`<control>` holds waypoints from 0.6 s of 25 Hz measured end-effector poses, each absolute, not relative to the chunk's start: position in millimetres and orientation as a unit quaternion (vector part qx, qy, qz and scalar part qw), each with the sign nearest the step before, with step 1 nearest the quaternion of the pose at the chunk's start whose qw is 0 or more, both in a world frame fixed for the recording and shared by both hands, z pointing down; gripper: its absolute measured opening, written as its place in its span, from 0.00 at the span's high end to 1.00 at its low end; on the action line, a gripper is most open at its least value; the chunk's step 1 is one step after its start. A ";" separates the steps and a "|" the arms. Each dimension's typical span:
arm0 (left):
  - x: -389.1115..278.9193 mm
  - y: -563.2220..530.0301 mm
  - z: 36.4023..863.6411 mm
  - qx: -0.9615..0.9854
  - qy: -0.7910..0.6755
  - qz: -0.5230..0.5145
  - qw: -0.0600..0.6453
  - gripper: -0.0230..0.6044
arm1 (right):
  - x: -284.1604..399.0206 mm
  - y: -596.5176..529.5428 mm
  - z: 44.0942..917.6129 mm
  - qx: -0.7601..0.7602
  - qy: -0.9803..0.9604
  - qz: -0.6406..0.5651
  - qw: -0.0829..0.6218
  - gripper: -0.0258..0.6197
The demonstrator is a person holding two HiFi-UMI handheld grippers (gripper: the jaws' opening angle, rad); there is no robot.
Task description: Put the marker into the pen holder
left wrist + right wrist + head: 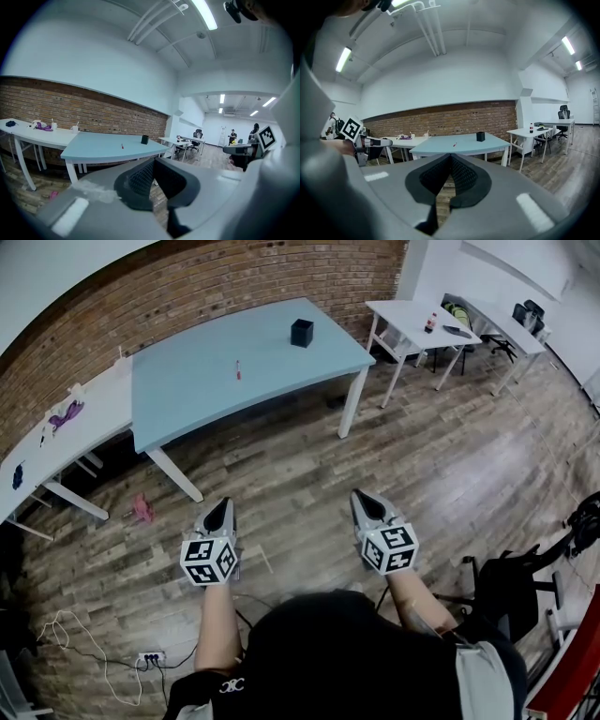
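Observation:
A small red marker [237, 369] lies on the light blue table [197, 381], and a black square pen holder [302, 332] stands near that table's far right corner. Both grippers hover over the wooden floor, well short of the table. My left gripper [221, 509] is shut with nothing in it. My right gripper [363, 498] has its jaws together and is empty too. The marker [122, 146] and pen holder [145, 139] are small and distant in the left gripper view. In the right gripper view the marker [454, 144] and pen holder [480, 136] sit beyond the jaws.
A white table [66, 427] with mugs and a purple object adjoins the blue one on the left. More white desks [412, 320] stand at the far right. A pink object [141, 510] and cables with a power strip [150, 658] lie on the floor. A black chair [511, 582] is at my right.

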State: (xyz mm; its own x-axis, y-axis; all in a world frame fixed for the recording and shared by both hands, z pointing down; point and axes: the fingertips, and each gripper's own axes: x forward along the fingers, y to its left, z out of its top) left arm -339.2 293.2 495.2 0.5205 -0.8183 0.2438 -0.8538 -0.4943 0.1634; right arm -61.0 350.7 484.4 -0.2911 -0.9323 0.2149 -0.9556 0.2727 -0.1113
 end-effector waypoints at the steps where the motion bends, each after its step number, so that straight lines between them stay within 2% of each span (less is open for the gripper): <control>1: -341.8 294.1 495.6 0.862 -0.484 0.067 0.132 0.95 | -64.9 351.9 485.9 0.594 -0.795 0.109 0.056 0.95; 9: -373.1 295.9 510.5 0.857 -0.492 0.057 0.142 0.95 | -87.5 360.1 502.5 0.598 -0.790 0.115 0.069 0.95; 15: -370.0 298.8 516.8 0.857 -0.490 0.062 0.146 0.95 | -83.8 361.8 510.2 0.596 -0.790 0.127 0.071 0.95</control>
